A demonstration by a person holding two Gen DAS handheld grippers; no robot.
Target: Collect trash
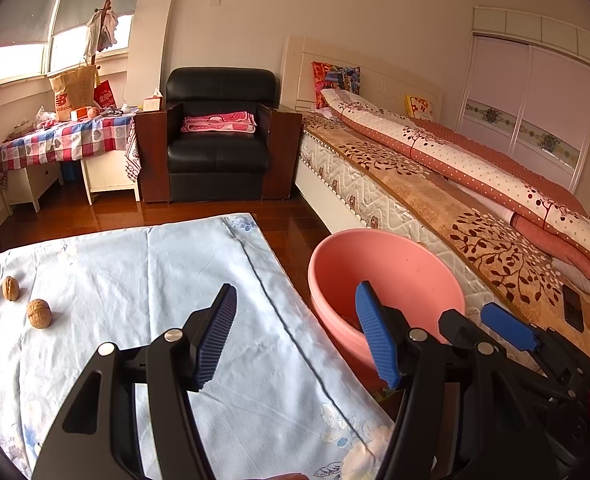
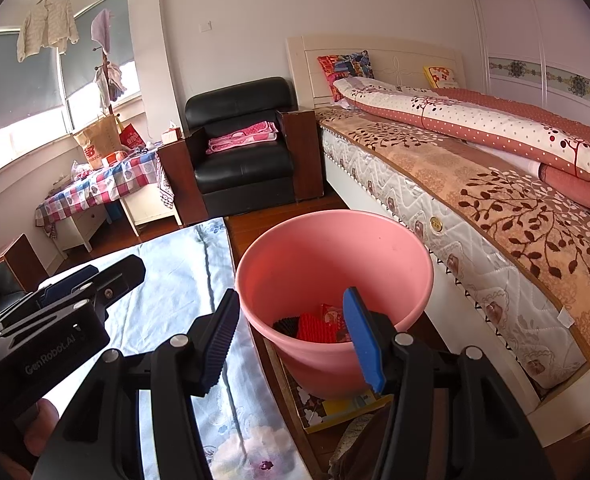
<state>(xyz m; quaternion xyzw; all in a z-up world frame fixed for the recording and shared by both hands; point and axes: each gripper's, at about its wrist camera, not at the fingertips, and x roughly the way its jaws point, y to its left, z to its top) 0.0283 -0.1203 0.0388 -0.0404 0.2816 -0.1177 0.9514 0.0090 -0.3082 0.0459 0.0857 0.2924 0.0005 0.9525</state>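
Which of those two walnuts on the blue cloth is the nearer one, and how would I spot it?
Start at the pale blue cloth spread in front of the bed. Near its left edge lie two walnuts, apart from each other. The nearer walnut is the one further right, closer to the left gripper; the other walnut lies nearer the cloth's edge.

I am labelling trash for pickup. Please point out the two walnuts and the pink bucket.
far walnut [image 1: 10,288], left wrist view, middle of its shell
near walnut [image 1: 38,313], left wrist view, middle of its shell
pink bucket [image 2: 331,252], right wrist view, bare inner wall
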